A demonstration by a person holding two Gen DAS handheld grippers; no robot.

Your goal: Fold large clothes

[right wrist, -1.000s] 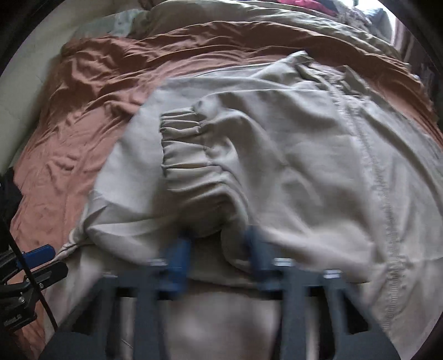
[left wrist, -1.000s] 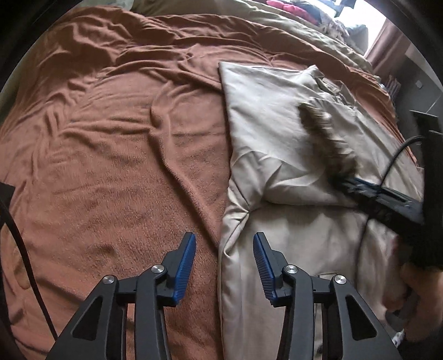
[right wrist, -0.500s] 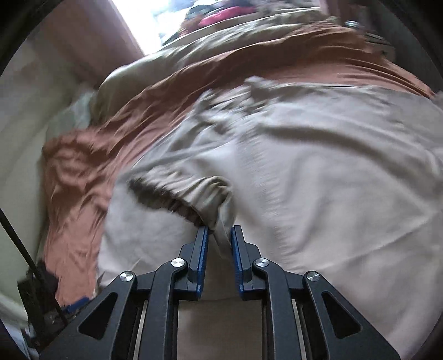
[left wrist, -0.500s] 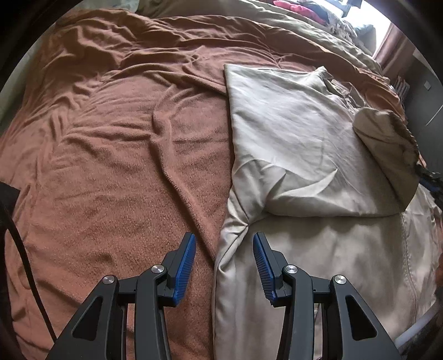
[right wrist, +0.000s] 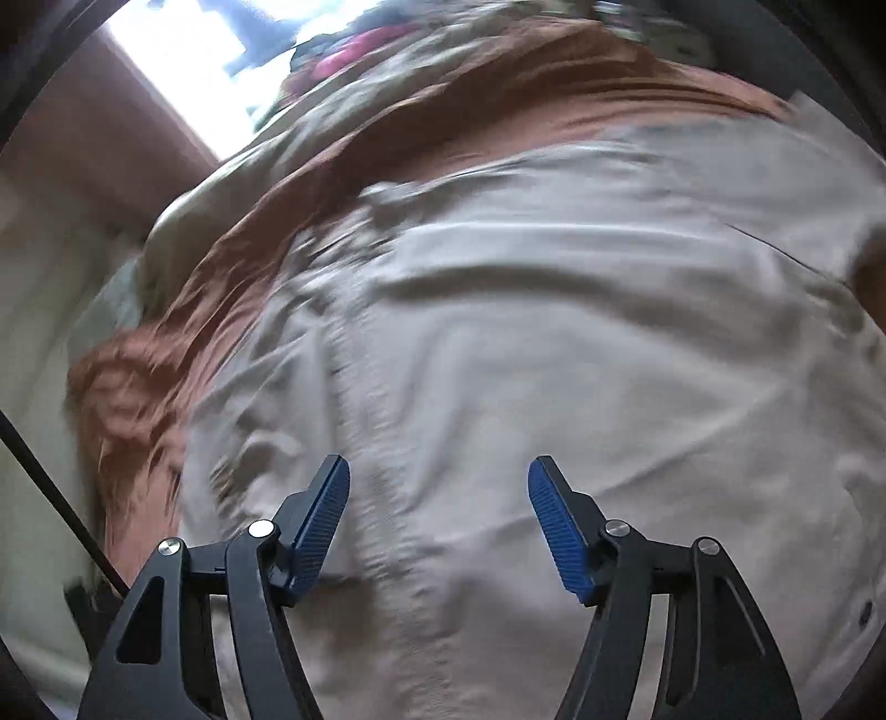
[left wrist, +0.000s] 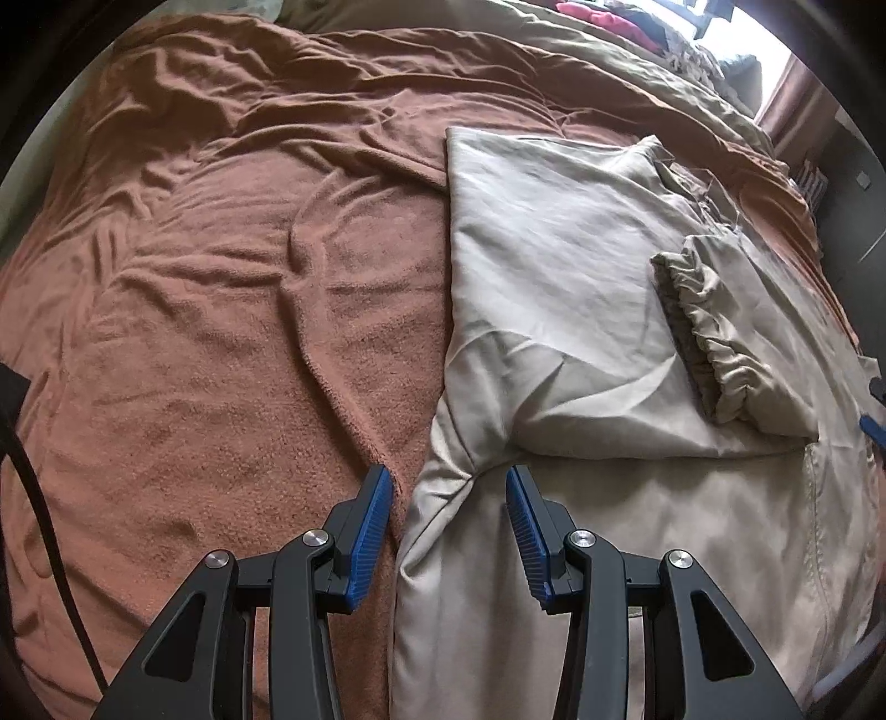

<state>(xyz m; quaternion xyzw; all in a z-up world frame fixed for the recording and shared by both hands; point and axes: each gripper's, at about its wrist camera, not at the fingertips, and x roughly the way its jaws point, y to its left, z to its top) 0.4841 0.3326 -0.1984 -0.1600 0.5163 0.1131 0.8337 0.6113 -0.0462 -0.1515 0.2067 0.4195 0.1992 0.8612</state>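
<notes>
A large beige jacket (left wrist: pixel 554 266) lies spread on the bed's brown blanket (left wrist: pixel 221 277). One sleeve is folded across its body, and the gathered elastic cuff (left wrist: pixel 714 343) rests on the fabric at the right. My left gripper (left wrist: pixel 448 498) is open and empty, hovering over the jacket's left edge near the armpit fold. My right gripper (right wrist: pixel 437 498) is open and empty above the jacket's front (right wrist: pixel 554 360), near its zip seam; that view is motion-blurred. A blue tip of the right gripper's fingers (left wrist: pixel 874 426) peeks in at the left wrist view's right edge.
An olive duvet (left wrist: pixel 637 72) and a heap of coloured clothes (left wrist: pixel 609 22) lie at the bed's far side by a bright window. A black cable (left wrist: pixel 33 498) hangs at the left edge. Dark furniture stands right of the bed.
My right gripper carried the sleeve cuff across the jacket, let go of it and opened wide, swinging away to the right. The cuff now lies on the jacket. The left gripper stayed put.
</notes>
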